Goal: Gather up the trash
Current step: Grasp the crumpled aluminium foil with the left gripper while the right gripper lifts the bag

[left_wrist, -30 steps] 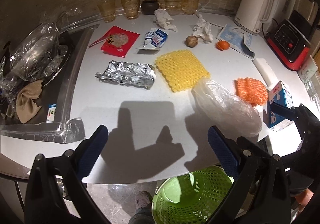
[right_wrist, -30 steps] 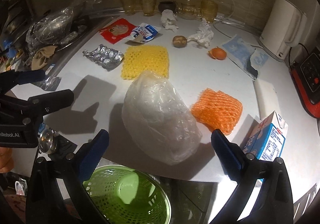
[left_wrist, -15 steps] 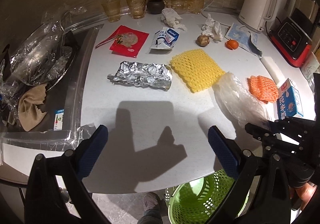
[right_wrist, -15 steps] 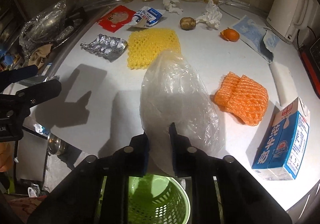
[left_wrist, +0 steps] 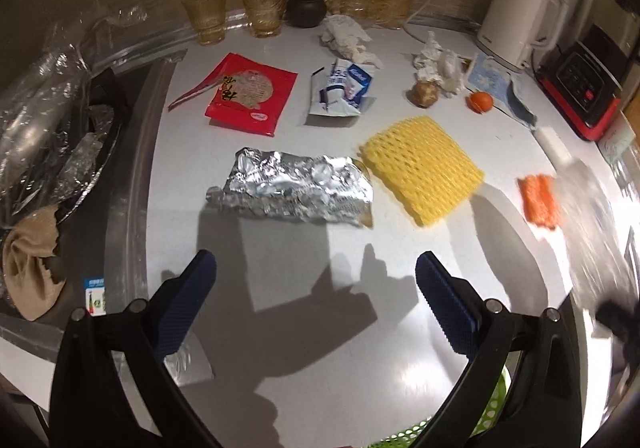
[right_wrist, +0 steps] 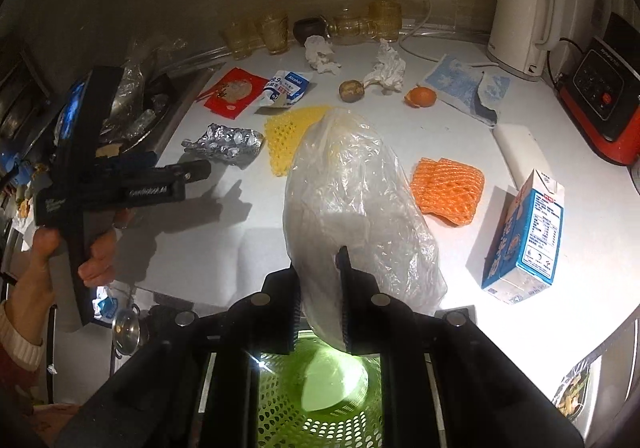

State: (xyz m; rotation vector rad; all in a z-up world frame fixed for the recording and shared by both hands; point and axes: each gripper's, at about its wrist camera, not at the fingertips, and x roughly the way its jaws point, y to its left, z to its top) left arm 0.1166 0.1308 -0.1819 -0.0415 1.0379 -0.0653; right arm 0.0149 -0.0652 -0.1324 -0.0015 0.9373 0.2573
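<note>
My right gripper (right_wrist: 320, 268) is shut on the near end of a clear plastic bag (right_wrist: 352, 183), which it holds lifted off the white counter (right_wrist: 224, 248). Directly below it sits a green mesh basket (right_wrist: 312, 400). In the left wrist view the bag (left_wrist: 588, 215) is a blur at the right edge. My left gripper (left_wrist: 312, 276) is open over bare counter (left_wrist: 280, 328), just short of a crumpled foil sheet (left_wrist: 296, 191). Beside the foil lies a yellow foam net (left_wrist: 424, 167). In the right wrist view the left gripper (right_wrist: 148, 171) is held by a hand.
More litter lies around: an orange foam net (right_wrist: 448, 187), a milk carton (right_wrist: 528, 232), a red packet (left_wrist: 248, 91), a wipes pouch (left_wrist: 344, 87), crumpled tissues (left_wrist: 348, 35), a small orange (left_wrist: 480, 101). Glasses (left_wrist: 236, 15), a kettle (left_wrist: 516, 19) and a red cooker (right_wrist: 600, 95) line the back. A sink (left_wrist: 60, 151) is at left.
My right gripper went from open to shut on the plastic bag's near end and lifted it off the counter. My left gripper moved forward and left, closer to the foil.
</note>
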